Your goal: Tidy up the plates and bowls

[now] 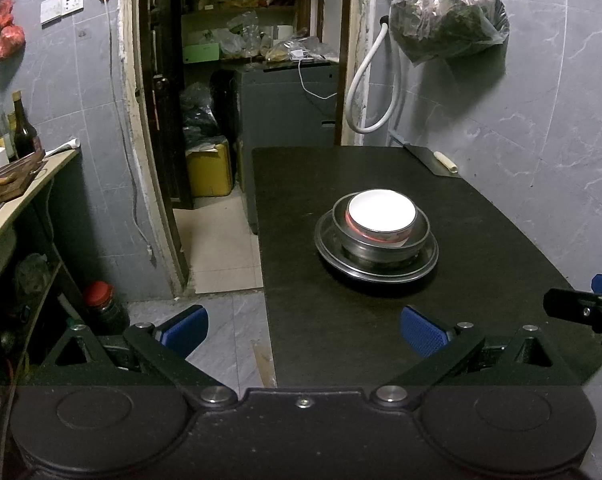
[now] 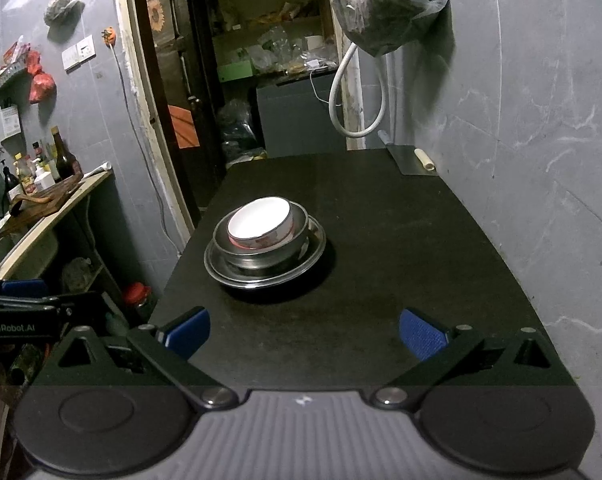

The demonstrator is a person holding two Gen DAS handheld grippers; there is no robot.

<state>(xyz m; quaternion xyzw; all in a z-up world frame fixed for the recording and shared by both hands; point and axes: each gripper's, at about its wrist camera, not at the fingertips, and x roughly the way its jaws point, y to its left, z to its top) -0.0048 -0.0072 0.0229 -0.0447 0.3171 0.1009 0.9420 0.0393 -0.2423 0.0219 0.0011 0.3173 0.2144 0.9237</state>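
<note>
Found mid-surface (image 1: 301, 320), well clear of both empty, wide-apart tools, left (image 1: 304, 330) and right (image 2: 304, 332): white ceramic bowl (image 1: 382, 215) nested in steel bowl (image 1: 381, 246) on steel plate (image 1: 429, 268); judged rigid, slippery, ceramic breakable, best pinched at rims.

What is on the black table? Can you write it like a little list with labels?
table: black table, by a grey wall
bottom of stack: metal plate
middle of stack: metal bowl, sitting on the plate
top of stack: white bowl with red pattern, nested in the metal bowl, empty
far corner: cleaver, lying flat
left claw: open, holding nothing, short of the stack
right claw: open, holding nothing, short of the stack
on the wall: plastic bag, hanging
</note>
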